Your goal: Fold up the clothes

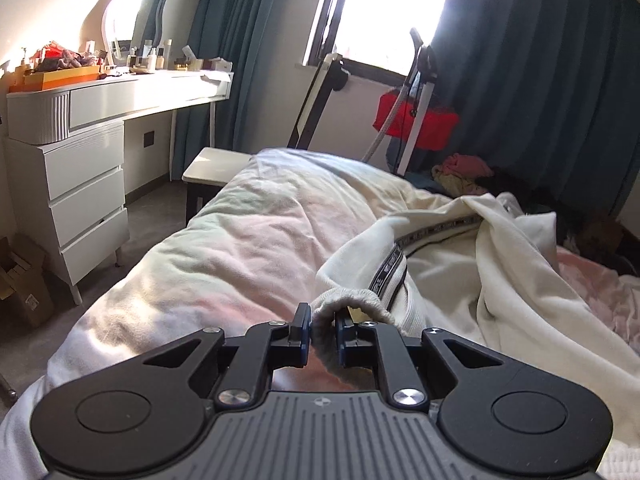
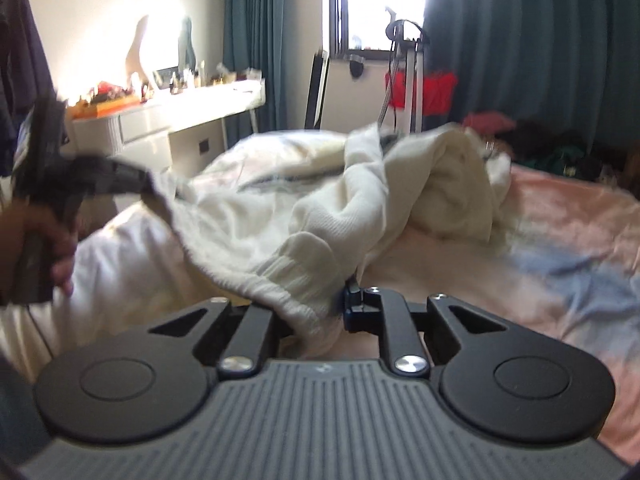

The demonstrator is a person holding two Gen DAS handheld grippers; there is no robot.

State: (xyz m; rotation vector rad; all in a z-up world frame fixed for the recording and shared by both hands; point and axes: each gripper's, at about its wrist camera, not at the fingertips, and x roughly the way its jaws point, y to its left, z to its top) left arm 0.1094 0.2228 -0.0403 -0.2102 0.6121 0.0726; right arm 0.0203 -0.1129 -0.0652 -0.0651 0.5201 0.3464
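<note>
cream ribbed-knit sweatshirt (image 2: pixel 320 200) heaped on bed ahead of claws | left claw (image 1: pixel 323 330) clamped on cuff; right claw (image 2: pixel 340 304) clamped on ribbed hem | soft, limp, light; best gripped at thick ribbed edges

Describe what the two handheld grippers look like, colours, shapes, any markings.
The left gripper and the right gripper match: black linkage arms on round black discs, silver screws, blue-edged finger pads, and a ribbed grey body bearing a small round emblem. No cables show. In the right view, the hand gripping the left one shows no sleeve.
</note>
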